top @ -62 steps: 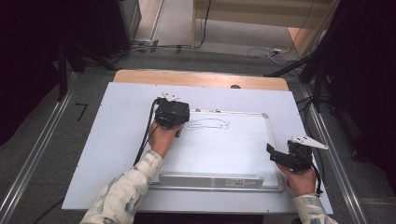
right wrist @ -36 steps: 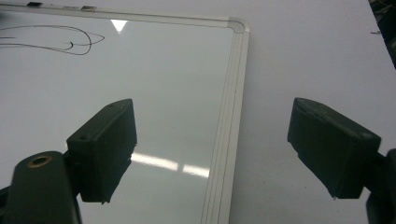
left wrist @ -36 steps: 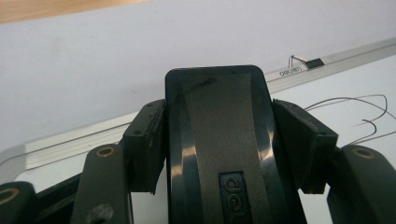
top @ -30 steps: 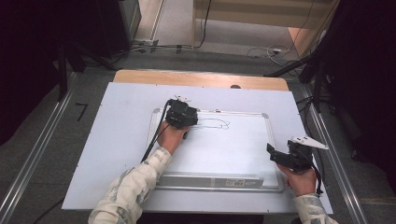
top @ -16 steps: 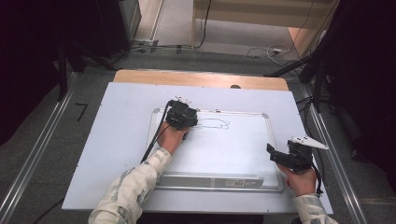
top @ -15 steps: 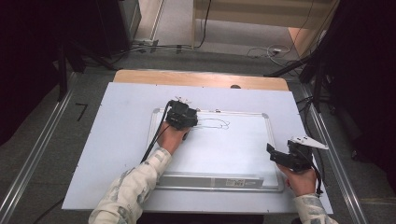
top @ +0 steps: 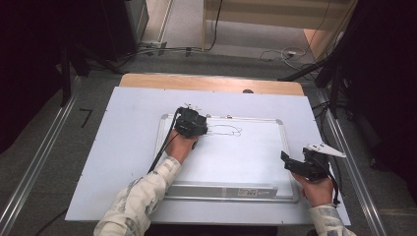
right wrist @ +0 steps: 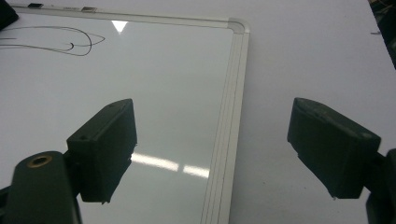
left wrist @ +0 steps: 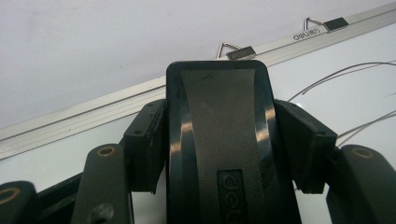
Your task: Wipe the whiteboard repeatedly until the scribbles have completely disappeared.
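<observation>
We start at the left gripper (left wrist: 219, 154): its 2 jaws are pressed in on a black whiteboard eraser (left wrist: 217, 135), 1 pad on each side of it. The eraser's back faces the left gripper view, and a raised label near the bottom reads "deli" (partly cut off by the frame edge). In the high view the left gripper (top: 191, 123) sits w/ the eraser on the upper-left part of the whiteboard (top: 255, 162), close to the top rail. Just right of it we see a thin black drawn outline (top: 223, 130), a looped shape w/ a long tail; its lines also run off to the right in the left gripper view (left wrist: 345, 77). On the board's aluminium top frame (left wrist: 140, 95) there's small grey print reading "deli" plus 2 characters we can't make out, next to 2 wire hanging clips (left wrist: 236, 50).

The right gripper (right wrist: 212, 154) has its jaws spread wide w/ nothing between them. It hangs over the board's right edge (right wrist: 231, 116), 1 jaw above the glossy surface, the other above the white table sheet (right wrist: 317, 51). In the high view it sits by the lower-right corner (top: 307, 166), well apart from the eraser. The board's bottom tray (top: 221, 189) carries a small label, too small to read.
</observation>
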The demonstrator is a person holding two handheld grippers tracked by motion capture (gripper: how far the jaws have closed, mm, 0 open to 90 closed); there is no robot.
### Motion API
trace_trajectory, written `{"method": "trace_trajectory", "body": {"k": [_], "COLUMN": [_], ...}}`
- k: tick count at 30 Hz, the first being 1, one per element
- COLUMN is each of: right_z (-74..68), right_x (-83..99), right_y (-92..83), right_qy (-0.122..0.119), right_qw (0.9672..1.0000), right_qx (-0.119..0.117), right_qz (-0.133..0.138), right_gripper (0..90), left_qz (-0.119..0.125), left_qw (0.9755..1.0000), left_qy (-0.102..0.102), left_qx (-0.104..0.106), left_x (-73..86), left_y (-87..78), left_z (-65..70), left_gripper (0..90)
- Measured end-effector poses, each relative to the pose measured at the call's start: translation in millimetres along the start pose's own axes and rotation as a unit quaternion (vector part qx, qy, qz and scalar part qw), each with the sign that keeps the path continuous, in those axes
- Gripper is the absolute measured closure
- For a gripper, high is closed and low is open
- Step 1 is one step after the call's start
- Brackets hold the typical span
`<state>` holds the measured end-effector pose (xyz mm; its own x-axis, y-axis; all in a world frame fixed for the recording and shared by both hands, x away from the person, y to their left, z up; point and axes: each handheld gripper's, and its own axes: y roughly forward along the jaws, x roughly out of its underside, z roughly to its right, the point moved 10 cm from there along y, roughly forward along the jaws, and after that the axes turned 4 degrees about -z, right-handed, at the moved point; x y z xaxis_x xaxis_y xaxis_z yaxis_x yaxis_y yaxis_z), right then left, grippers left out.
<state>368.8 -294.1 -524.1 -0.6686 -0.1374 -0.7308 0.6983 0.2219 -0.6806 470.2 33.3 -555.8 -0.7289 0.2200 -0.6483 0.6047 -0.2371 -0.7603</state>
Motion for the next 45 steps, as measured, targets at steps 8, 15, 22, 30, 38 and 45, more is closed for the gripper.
{"method": "trace_trajectory", "body": {"k": [8,15,22,30,38,45], "right_z": [-0.2,-0.4,-1.9,-3.4,-2.6,1.0], "right_x": [0.2,0.0,-0.3,-1.1,-1.0,1.2], "right_y": [0.2,0.2,0.7,2.0,1.3,-0.9], "right_qy": [-0.001,-0.002,0.0,-0.005,-0.003,0.0], "right_qw": [1.0,1.0,1.0,1.0,1.0,1.0], "right_qx": [0.001,0.001,0.0,-0.001,-0.001,0.002], "right_qz": [0.0,0.0,-0.001,-0.001,0.0,-0.001], "right_gripper": [14.3,14.3,14.3,14.4,14.4,14.3], "left_qz": [-0.005,-0.007,-0.008,-0.009,-0.01,-0.01], "left_qw": [1.0,0.9999,0.9996,0.999,0.9989,0.9993], "left_qy": [-0.004,0.014,0.027,0.043,0.044,0.036], "left_qx": [0.004,0.001,0.002,0.007,0.011,0.005], "left_x": [4.0,6.6,6.1,2.1,1.7,7.3], "left_y": [-4.4,-6.3,-6.0,-2.2,-1.8,-7.0], "left_z": [0.4,3.5,7.5,19.0,20.3,5.6], "left_gripper": [39.3,40.7,41.0,41.2,41.2,41.1]}}
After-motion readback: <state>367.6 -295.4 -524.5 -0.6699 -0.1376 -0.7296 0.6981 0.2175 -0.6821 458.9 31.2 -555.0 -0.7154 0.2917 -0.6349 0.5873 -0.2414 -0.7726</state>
